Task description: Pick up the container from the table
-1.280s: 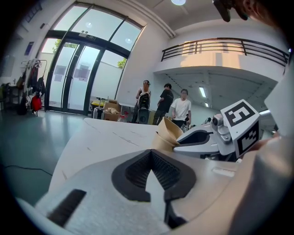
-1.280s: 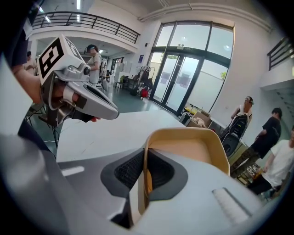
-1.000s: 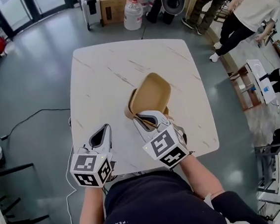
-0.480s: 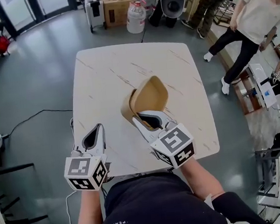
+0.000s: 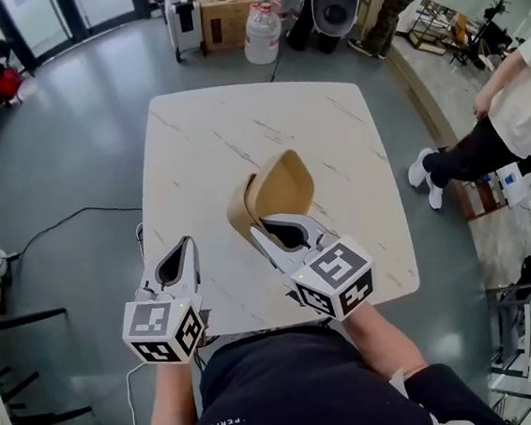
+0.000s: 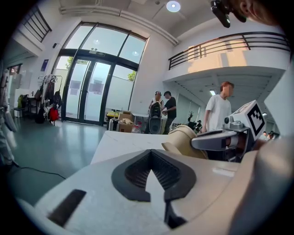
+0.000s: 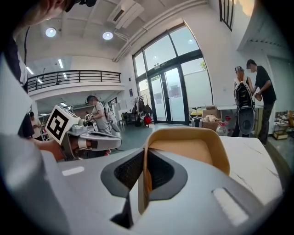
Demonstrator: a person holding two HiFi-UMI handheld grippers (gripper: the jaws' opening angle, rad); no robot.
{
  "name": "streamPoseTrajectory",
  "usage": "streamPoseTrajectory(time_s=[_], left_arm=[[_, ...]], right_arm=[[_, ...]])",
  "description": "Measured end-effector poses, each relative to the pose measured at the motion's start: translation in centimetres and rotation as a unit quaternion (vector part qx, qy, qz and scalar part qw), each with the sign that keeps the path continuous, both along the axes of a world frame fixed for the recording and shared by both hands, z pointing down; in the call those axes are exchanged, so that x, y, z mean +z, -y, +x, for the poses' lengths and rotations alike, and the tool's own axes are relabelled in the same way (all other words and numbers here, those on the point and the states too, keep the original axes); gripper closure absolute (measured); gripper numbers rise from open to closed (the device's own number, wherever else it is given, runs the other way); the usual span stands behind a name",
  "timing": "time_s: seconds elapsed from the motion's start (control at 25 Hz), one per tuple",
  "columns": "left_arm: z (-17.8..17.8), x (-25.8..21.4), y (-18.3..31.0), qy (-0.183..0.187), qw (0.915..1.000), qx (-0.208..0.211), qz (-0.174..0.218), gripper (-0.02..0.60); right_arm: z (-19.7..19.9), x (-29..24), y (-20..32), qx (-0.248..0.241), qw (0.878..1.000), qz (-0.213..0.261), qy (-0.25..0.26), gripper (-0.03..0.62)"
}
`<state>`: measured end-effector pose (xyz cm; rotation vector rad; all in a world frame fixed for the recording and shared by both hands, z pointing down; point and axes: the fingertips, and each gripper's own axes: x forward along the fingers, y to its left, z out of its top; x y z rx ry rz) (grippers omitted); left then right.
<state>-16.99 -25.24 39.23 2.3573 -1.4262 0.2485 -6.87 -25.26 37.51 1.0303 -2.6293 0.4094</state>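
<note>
A tan, rounded-square container (image 5: 280,186) hangs tilted on edge above the white marble table (image 5: 228,126), its hollow facing me. My right gripper (image 5: 259,226) has its jaws closing on the near rim, which sits between the pads. In the right gripper view the thin rim (image 7: 146,176) runs between the dark pads and the container (image 7: 193,149) fills the space ahead of the right gripper (image 7: 145,153). My left gripper (image 5: 185,243) hovers over the near left of the table, shut with nothing in it. In the left gripper view, the left gripper (image 6: 149,155) points past the container (image 6: 183,140).
A cardboard box (image 5: 225,8), a water jug (image 5: 261,33) and a suitcase (image 5: 183,22) stand on the floor beyond the table. A person (image 5: 510,115) stands to the right beside shelving. A cable (image 5: 60,228) lies on the floor to the left.
The right gripper has rolled and risen, and the container has come up more on edge with it. The left gripper has drawn back toward the near edge. The person at right has stepped away.
</note>
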Motion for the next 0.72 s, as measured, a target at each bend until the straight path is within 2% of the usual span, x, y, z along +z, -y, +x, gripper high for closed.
streamPoseTrajectory(time_s=[0.72], left_arm=[[0.58,0.59,0.22,-0.002,0.9999,0.006,-0.012,0.586]], right_arm=[[0.13,-0.14,0.41,0.002,1.0,-0.005,0.009,0.572]])
